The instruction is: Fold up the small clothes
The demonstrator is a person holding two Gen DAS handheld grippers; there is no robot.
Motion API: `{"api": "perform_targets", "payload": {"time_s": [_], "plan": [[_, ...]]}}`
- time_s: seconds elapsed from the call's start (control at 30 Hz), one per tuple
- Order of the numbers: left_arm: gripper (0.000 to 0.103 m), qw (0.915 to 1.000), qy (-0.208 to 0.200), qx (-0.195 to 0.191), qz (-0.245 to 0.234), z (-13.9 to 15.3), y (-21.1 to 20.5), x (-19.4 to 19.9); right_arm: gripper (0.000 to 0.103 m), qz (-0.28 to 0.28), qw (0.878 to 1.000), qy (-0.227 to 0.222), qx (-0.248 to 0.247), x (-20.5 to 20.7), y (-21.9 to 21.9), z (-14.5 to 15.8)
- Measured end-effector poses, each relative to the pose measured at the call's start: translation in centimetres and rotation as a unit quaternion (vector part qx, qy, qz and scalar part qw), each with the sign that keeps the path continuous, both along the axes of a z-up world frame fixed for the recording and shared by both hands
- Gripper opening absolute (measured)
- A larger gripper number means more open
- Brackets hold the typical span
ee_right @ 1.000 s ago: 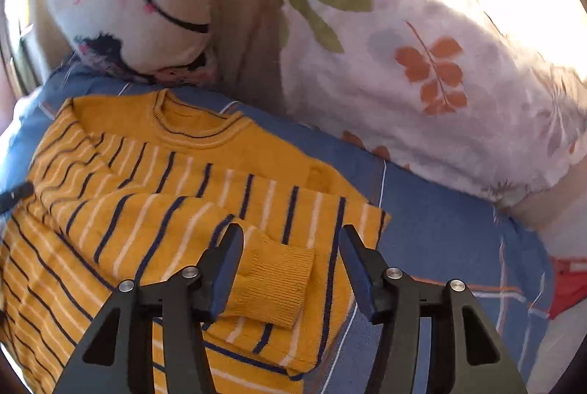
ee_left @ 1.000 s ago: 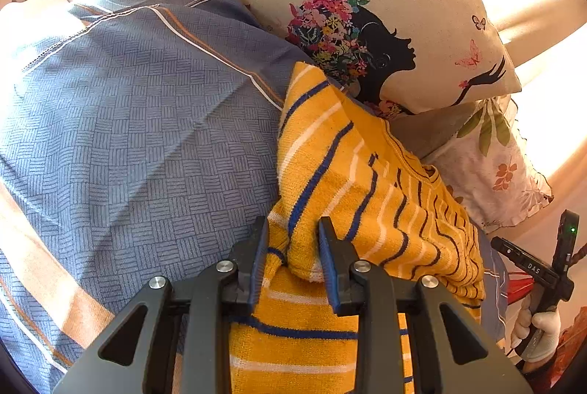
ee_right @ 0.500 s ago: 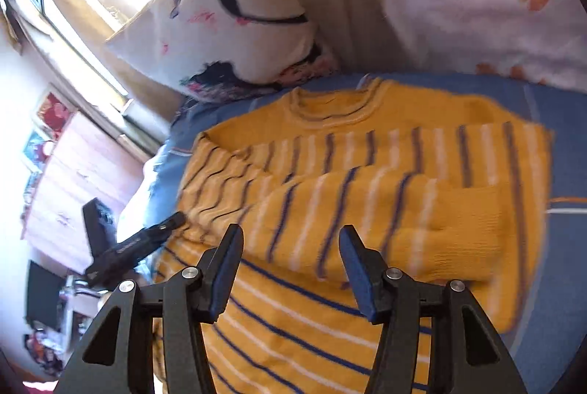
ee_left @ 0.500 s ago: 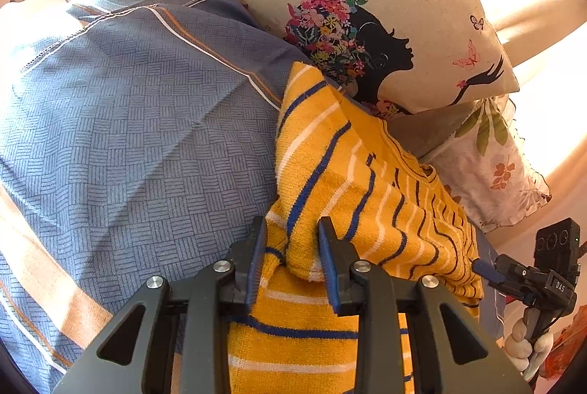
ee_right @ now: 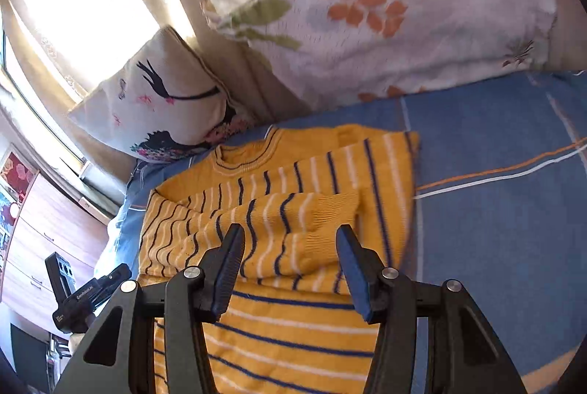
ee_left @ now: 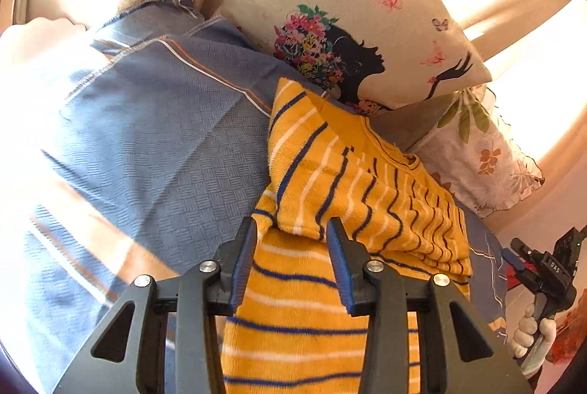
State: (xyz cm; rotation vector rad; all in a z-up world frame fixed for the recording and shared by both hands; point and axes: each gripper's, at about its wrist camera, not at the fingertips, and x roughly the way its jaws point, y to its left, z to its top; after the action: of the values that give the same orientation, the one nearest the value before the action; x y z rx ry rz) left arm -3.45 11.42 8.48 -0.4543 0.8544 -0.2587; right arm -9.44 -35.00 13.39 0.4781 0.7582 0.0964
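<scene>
While the yellow striped sweater [ee_left: 330, 284] is laid on the blue bedspread [ee_left: 154, 144] below two pillows, both sleeves folded in, the left tongs [ee_left: 291, 262] are opening around a fold; the right tongs [ee_right: 288, 269] are closing, parted, untouching.

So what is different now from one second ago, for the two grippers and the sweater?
The left gripper has let go of the folded sleeve; its jaws are opening. The right gripper swung from the cuff toward the sweater's middle, empty, its jaws closing slightly. The sweater stayed folded on the blue bedsheet; the pillows stayed too.
</scene>
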Motion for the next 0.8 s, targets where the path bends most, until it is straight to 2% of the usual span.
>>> {"api": "perform_targets", "payload": {"time_s": [0.1, 0.17, 0.23, 0.27, 0.33, 0.37, 0.4, 0.5, 0.57, 0.6, 0.63, 0.67, 0.73, 0.8], "plan": [[0.042, 0.9983, -0.034, 0.048, 0.001, 2.3, 0.4, -4.2, 0.060, -0.039, 0.996, -0.037, -0.074, -4.5, -2.8, 3.9], [0.052, 0.9955, -0.058, 0.075, 0.001, 3.5, 0.7, -7.1, 0.065, -0.068, 0.986, -0.058, -0.140, -7.8, -4.5, 6.6], [0.063, 0.9915, -0.079, 0.103, 0.009, 4.5, 1.2, -10.0, 0.070, -0.105, 0.969, -0.075, -0.211, -10.8, -5.6, 8.9], [0.070, 0.9890, -0.090, 0.116, 0.017, 4.8, 1.5, -11.4, 0.072, -0.129, 0.955, -0.085, -0.252, -12.5, -5.8, 10.0], [0.080, 0.9836, -0.110, 0.139, 0.030, 5.0, 2.0, -13.9, 0.084, -0.157, 0.936, -0.110, -0.297, -15.6, -6.0, 11.2], [0.084, 0.9816, -0.113, 0.150, 0.036, 4.8, 2.2, -14.9, 0.087, -0.156, 0.935, -0.122, -0.293, -17.0, -6.0, 11.2], [0.085, 0.9813, -0.110, 0.153, 0.038, 4.4, 2.3, -15.7, 0.089, -0.144, 0.944, -0.127, -0.269, -18.0, -5.9, 10.9], [0.085, 0.9894, -0.076, 0.121, 0.022, 2.2, 2.7, -17.2, 0.089, -0.070, 0.984, -0.098, -0.132, -18.7, -5.0, 7.4], [0.085, 0.9946, -0.047, 0.091, 0.015, 0.3, 2.7, -17.8, 0.089, -0.002, 0.998, -0.052, -0.045, -17.5, -2.6, 3.2], [0.084, 0.9963, -0.032, 0.079, 0.012, -0.5, 2.7, -18.0, 0.088, 0.023, 0.999, -0.025, -0.024, -16.8, -1.0, 1.1], [0.078, 0.9976, -0.020, 0.065, 0.007, -1.3, 2.6, -18.2, 0.087, 0.042, 0.999, -0.004, -0.015, -16.1, 0.9, -0.8], [0.065, 0.9985, -0.009, 0.053, 0.003, -2.0, 2.5, -18.5, 0.087, 0.057, 0.998, 0.012, -0.014, -15.7, 2.5, -2.3], [0.046, 0.9994, 0.015, 0.032, -0.005, -3.3, 2.4, -18.9, 0.087, 0.065, 0.997, 0.034, -0.021, -15.7, 5.0, -4.4], [0.044, 0.9994, 0.032, 0.003, -0.012, -4.5, 2.5, -19.6, 0.087, 0.069, 0.997, 0.042, -0.012, -15.9, 6.2, -5.5]]}}
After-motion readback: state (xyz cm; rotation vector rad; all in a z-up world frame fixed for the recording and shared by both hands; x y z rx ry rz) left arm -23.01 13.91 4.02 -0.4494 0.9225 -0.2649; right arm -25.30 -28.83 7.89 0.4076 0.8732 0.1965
